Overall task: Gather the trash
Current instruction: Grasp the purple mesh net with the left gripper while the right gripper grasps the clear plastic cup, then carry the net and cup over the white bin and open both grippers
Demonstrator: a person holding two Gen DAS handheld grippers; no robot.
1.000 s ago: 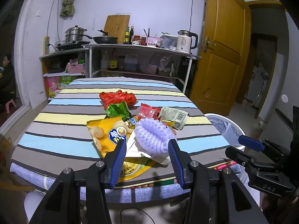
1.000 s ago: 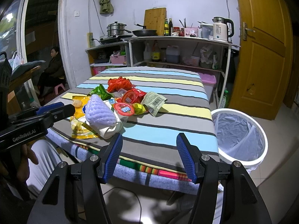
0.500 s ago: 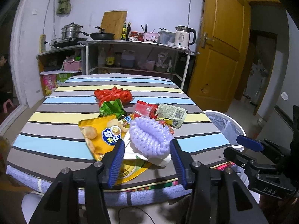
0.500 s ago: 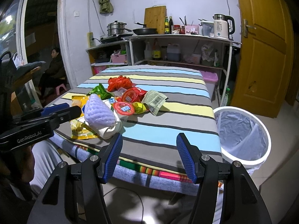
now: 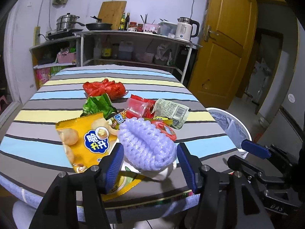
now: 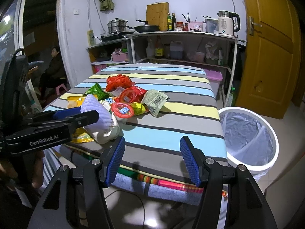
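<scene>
Left gripper [image 5: 149, 163] spread wide, 2 fingers flanking purple foam net [image 5: 145, 145] without grip. Net on trash pile, near edge of striped table [image 6: 171, 131]. Right gripper [image 6: 152, 160] spread, holding nothing. Bin [image 6: 247, 137] right of table.

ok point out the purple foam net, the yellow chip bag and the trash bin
purple foam net [image 5: 145, 147]: left wrist view, middle of its ribbed top
yellow chip bag [image 5: 83, 133]: left wrist view, printed front by the blue logo
trash bin [image 6: 274, 145]: right wrist view, white rim, right side
</scene>
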